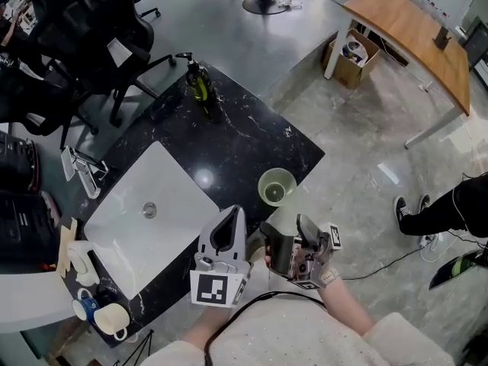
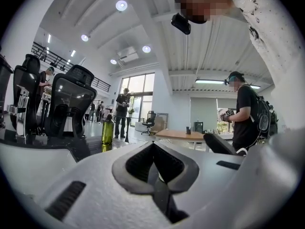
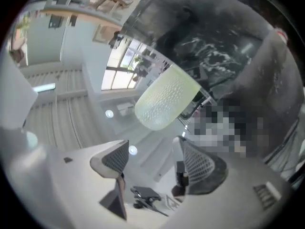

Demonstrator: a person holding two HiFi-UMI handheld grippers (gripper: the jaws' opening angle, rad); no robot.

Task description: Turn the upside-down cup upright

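Observation:
A pale yellow-green cup (image 1: pixel 276 187) stands on the black marble table (image 1: pixel 244 147) near its right edge, mouth facing up. My right gripper (image 1: pixel 287 224) sits just in front of it, open with nothing between its fingers. In the right gripper view the textured cup (image 3: pixel 166 98) lies beyond the spread gripper (image 3: pixel 150 154), apart from both fingers. My left gripper (image 1: pixel 232 216) hovers to the left of the cup, over the table's front edge. Its white jaws meet in the left gripper view (image 2: pixel 155 171), holding nothing.
A white sink (image 1: pixel 122 227) with a faucet (image 1: pixel 84 172) fills the table's left half. A green bottle (image 1: pixel 200 86) stands at the far corner. Mugs (image 1: pixel 103 313) sit near the front left. Office chairs (image 1: pixel 84 29), a wooden desk (image 1: pixel 415 33) and a person's legs (image 1: pixel 442 212) surround the table.

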